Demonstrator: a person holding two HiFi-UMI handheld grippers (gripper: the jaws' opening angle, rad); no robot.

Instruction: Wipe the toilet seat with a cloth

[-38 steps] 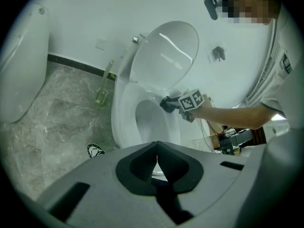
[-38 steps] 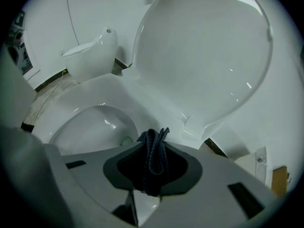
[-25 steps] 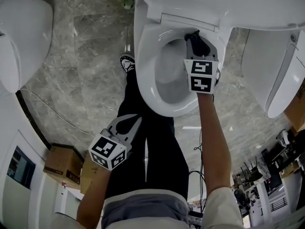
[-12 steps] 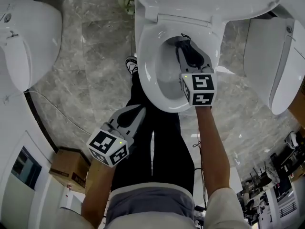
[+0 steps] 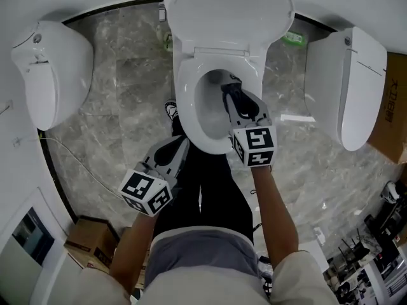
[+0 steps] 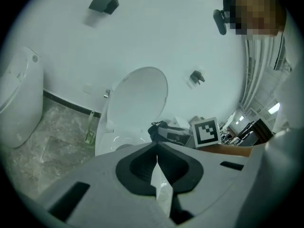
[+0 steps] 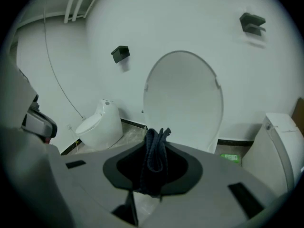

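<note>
Pinching a dark cloth in a bunched, vertical fold, the right tool has its 2 jaws pressed onto the fabric, and a short tuft shows past their tips. The cloth looks soft, limp and light. It should drape and crush easily and is unlikely to slip from the pads. The best hold is probably the one it has now, on a gathered fold, provided enough loose fabric lies beyond the jaws to bear flat on a surface. The left tool has its jaws pressed together and carries nothing; only a thin pale sliver shows at their seam. In the head view, the cloth sits over the bowl opening, inside the right rear curve of the toilet seat. It seems to hang just above the seat rather than on it, though contact cannot be confirmed. The left tool is on the near side of the seat, apart from it and over the person's dark trousers. The seat looks hard, glossy and smooth, so the cloth should glide under light pressure. Behind the seat, the lid stands raised. 2 other toilets stand well apart from the seat, 1 to its left and 1 to its right.
</note>
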